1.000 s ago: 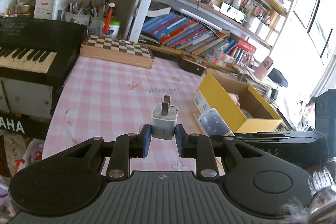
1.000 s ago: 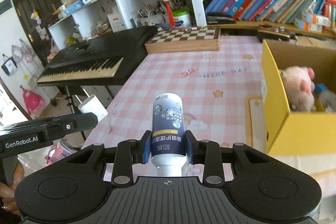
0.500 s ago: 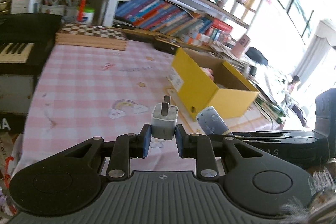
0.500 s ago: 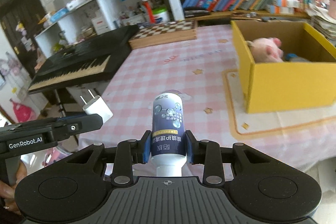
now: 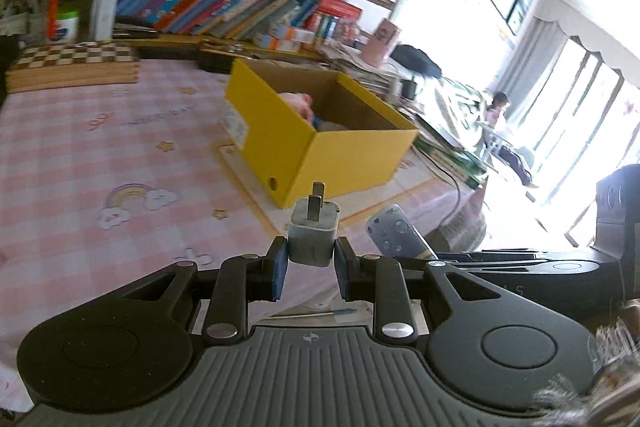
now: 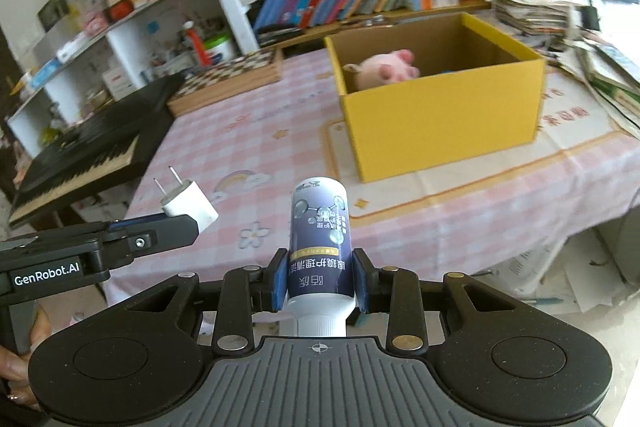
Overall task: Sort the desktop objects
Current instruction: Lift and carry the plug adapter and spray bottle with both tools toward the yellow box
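Two things in my grip right now, one per side: my left gripper is clamped on a small white square wall charger plug with its prongs sticking up, and my right gripper is squeezed onto a dark blue cylindrical cleaner bottle with a white cap, held cap-down. The open yellow cardboard box sits on the pink checked tablecloth, at about 1 o'clock in the right wrist view and 12 o'clock in the left one, well apart from both loads. Inside I count one pink plush pig, plus a bit of something blue I can't make out. What worries me: the bottle is gripped low near its cap, so it's top-heavy and might pivot or slip if I tilt too fast. The plug is only pinched at its base, so bumping the box wall could knock it loose. Both grippers are also close together, so they could clash going in.
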Available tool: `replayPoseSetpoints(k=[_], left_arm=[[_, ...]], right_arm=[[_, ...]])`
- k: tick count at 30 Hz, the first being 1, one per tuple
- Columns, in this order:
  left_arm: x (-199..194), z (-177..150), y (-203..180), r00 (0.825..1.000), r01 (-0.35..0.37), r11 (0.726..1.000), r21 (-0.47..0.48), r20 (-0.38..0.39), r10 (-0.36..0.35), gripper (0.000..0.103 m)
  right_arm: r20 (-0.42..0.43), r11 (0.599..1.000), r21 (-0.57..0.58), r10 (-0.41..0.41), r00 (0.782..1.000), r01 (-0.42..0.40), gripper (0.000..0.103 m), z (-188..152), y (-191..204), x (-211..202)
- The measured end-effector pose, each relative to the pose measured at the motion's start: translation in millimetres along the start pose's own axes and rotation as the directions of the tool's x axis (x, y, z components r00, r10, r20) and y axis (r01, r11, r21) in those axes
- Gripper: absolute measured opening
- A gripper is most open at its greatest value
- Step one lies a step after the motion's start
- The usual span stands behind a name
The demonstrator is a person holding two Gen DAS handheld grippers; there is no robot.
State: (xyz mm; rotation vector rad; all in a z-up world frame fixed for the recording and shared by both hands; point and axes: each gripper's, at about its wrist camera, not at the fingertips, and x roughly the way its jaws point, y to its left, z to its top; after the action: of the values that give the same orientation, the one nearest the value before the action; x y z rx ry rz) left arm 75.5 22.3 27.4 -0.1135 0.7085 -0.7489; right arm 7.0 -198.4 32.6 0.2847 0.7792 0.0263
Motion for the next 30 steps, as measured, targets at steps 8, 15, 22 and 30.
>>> replayPoseSetpoints(k=[8,15,22,30], left_arm=[[26,6,-27,0.999,0.043,0.999,0.024,-0.021,-0.042,0.023],[49,14,-54,0.999,0.042,0.999,0.035,-0.029,-0.041,0.023],[74,23,-77,0.999,0.022,0.999,0.028,-0.037,-0.021,0.023],[106,36,-103,0.999,-0.006,1.0,0.022,-0.039,0.007,0.023]], right_arm=[[0.005,0.999,0.017,-0.032,0.999,0.032,0.033,4,-29,-9],[0.006,0.999,0.037,-0.031,0.999,0.031,0.033,15,-62,-14],[-0.008,1.0,0.028,-0.01,1.0,0.01,0.033,30,-96,-10],[-0.015,1.0,0.024,0.012,1.0,-0.011,0.033,52,-137,-3]])
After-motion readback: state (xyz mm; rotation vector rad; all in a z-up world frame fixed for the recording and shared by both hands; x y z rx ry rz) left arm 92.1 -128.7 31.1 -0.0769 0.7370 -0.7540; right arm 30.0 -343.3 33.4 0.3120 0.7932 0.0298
